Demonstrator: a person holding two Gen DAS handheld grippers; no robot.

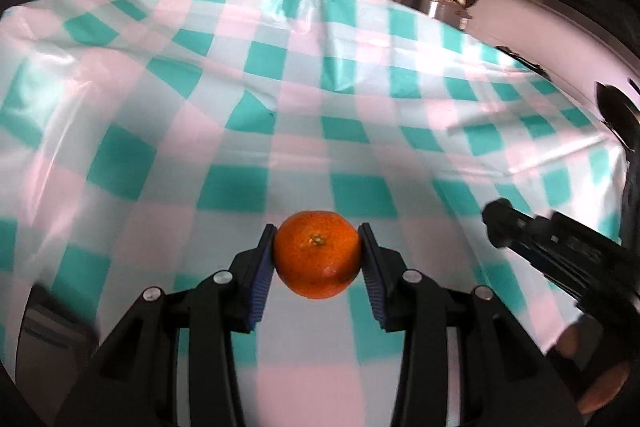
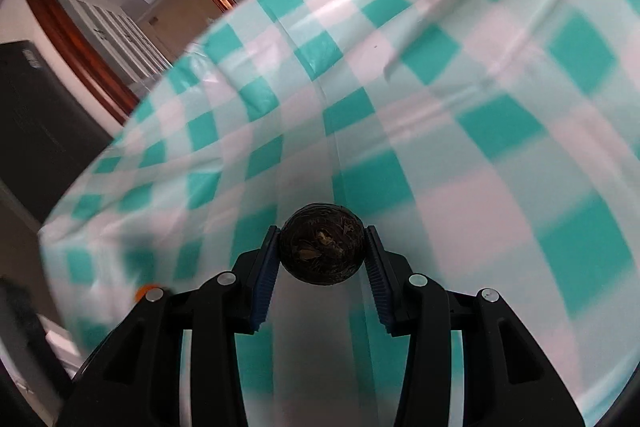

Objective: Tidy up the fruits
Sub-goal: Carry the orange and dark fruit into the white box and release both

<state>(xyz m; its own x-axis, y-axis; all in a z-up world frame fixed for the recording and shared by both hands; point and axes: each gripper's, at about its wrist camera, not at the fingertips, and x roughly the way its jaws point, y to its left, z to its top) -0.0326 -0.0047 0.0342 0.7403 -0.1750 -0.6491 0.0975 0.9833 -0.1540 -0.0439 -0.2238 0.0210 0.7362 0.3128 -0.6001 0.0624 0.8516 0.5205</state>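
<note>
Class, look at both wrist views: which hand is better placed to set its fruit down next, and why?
Neither clearly. The left gripper clamps a tangerine, and the right gripper clamps a dark round fruit. Both hang above bare checked tablecloth; no bowl or tray shows.

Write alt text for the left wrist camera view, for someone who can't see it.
The left claw grips an orange tangerine between its blue pads, held above a teal, pink and white checked tablecloth. The right claw reaches in from the right edge.
</note>
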